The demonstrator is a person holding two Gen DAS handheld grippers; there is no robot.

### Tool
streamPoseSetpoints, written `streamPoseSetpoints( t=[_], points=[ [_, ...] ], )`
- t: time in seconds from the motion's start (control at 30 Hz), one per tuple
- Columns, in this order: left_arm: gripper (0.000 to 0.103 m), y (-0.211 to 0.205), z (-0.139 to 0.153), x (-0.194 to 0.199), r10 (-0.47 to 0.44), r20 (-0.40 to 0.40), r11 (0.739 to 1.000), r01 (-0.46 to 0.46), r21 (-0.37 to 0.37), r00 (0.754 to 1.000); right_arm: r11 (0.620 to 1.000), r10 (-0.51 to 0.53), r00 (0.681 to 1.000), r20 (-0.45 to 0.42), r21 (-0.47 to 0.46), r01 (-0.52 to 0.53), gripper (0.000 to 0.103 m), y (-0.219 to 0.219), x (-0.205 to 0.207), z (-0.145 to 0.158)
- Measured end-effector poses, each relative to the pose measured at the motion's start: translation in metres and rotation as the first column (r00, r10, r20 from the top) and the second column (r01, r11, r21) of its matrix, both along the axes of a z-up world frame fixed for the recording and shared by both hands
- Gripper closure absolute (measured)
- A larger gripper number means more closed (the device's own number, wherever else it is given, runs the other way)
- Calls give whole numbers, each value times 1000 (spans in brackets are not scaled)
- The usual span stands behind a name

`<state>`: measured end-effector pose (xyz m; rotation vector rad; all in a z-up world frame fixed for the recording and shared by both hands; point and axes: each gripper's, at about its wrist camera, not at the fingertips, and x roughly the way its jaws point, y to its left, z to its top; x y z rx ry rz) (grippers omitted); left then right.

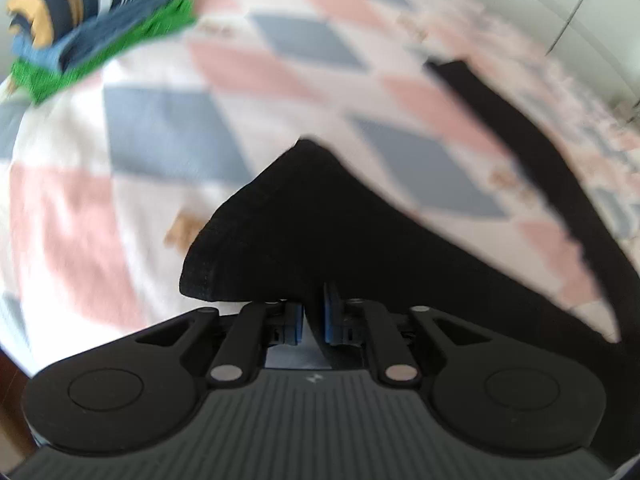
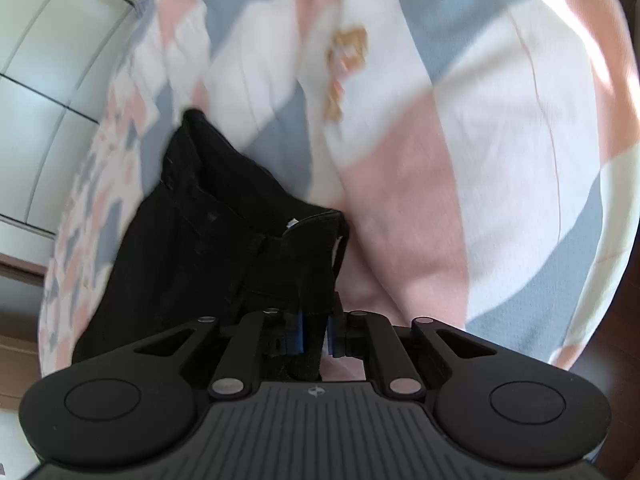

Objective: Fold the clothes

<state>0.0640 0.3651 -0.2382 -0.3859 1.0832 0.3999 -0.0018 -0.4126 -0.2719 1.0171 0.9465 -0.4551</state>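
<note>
**Black trousers pinched at both ends above a checked bedspread**

The left tongs (image 1: pixel 313 316) are drawn narrow, their blue pads (image 1: pixel 295 322) clamped on a corner of the black trousers (image 1: pixel 296 220). From the left wrist view the cloth rises from the pads as a dark peak, its hemmed edge folding down to the left, and a long band of the same black fabric runs away to the upper right across the bedspread (image 1: pixel 168 136). The picture is smeared with motion blur, so fine detail in the cloth is hard to read.

The right tongs (image 2: pixel 316 334) are likewise nearly closed, with a fold of the black trousers (image 2: pixel 224 232) caught between the blue pads (image 2: pixel 298 334). Here the waistband end shows (a seam, a fly-like line and a small white label at the rim are visible), and the garment hangs and spreads to the left of the tongs, its lower part lying on the bedspread (image 2: pixel 500 152).

The bedspread is a pattern of pink, grey-blue and white diamonds, with small tan figures printed on it. At the far left corner of the bed, in the left wrist view, sits a stack of folded clothes (image 1: pixel 92 24): a navy piece with white stripes and a yellow mark on top, blue fabric under it, and a green piece at the bottom. The stack lies well apart from the trousers.

Pale cupboard doors (image 2: pixel 48 92) stand beyond the bed's edge.
</note>
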Motion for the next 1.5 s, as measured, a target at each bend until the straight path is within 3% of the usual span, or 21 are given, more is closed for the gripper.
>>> streamPoseSetpoints(
  t=[0.03, 0.1, 0.2, 0.23, 0.3, 0.43, 0.5, 0.6, 0.67, 0.73, 0.83, 0.93, 1.0, 1.03, 1.07, 1.1, 1.13, 1.2, 1.37, 1.43, 1.5],
  points=[
    [83, -1, -6, 0, -13, -46, 1000, 14, 20, 999, 1000, -19, 999, -28, 6, 20, 62, 0, -2, 0],
    [78, -2, -6, -1, -38, -90, 998, 44, 55, 995, 998, -49, 996, -69, -32, 47, 50, 2, -7, 10],
    [76, 8, 19, -5, -35, -100, 995, 44, 95, 994, 979, -71, 995, -67, -197, 57, 44, 12, -18, 47],
    [68, 14, 26, -5, -26, -112, 994, 38, 104, 993, 980, -68, 997, -33, -190, 60, 41, 20, -18, 55],
    [70, 28, 40, 1, 22, -128, 991, -5, 136, 992, 984, -60, 997, 38, -165, 66, 41, 36, -16, 71],
    [65, 39, 66, 55, -8, 22, 1000, 8, 22, 1000, 994, -36, 982, 187, 107, 16, 42, 102, 34, 59],
    [62, 36, 58, 104, -58, 86, 996, 64, -66, 995, 964, -58, 972, 228, 266, -5, 42, 151, 70, 39],
    [62, 32, 27, 188, -92, 148, 970, 123, -211, 985, 878, -133, 963, 236, 479, 4, 47, 227, 126, 1],
    [62, 34, 7, 242, -84, 182, 949, 134, -284, 980, 847, -159, 956, 248, 531, 3, 49, 270, 161, -18],
    [61, 40, -9, 288, -73, 203, 937, 136, -321, 977, 848, -165, 957, 237, 530, 15, 49, 301, 193, -31],
    [52, 46, -27, 339, -84, 212, 940, 148, -306, 974, 838, -217, 959, 183, 538, 87, 49, 328, 229, -52],
    [52, 58, -48, 369, -68, 206, 937, 134, -324, 976, 832, -288, 944, 163, 531, 163, 48, 341, 247, -68],
    [52, 65, -61, 384, -61, 208, 939, 127, -319, 976, 831, -335, 923, 188, 521, 195, 50, 342, 257, -74],
    [57, 68, -67, 389, -64, 209, 940, 130, -317, 976, 839, -334, 925, 181, 505, 205, 62, 342, 262, -75],
    [68, 69, -70, 394, -77, 212, 939, 142, -313, 974, 846, -333, 927, 171, 488, 214, 75, 341, 268, -76],
    [79, 69, -72, 398, -97, 221, 937, 164, -308, 970, 849, -336, 928, 158, 478, 226, 95, 341, 271, -77],
    [95, 69, -71, 400, -122, 231, 937, 189, -295, 965, 860, -323, 932, 164, 463, 216, 96, 341, 272, -72],
    [95, 67, -56, 394, -166, 293, 936, 244, -254, 942, 875, -300, 936, 185, 444, 193, 97, 343, 272, -59],
    [93, 77, 5, 343, -229, 477, 929, 336, -152, 848, 873, -247, 948, 203, 472, 126, 97, 346, 268, -39],
    [93, 78, 8, 325, -271, 487, 935, 348, -73, 830, 872, -208, 965, 160, 478, 108, 97, 352, 273, -56],
    [92, 69, -16, 319, -350, 417, 928, 371, 33, 839, 875, -191, 975, 114, 471, 116, 100, 354, 279, -82]
  ],
)
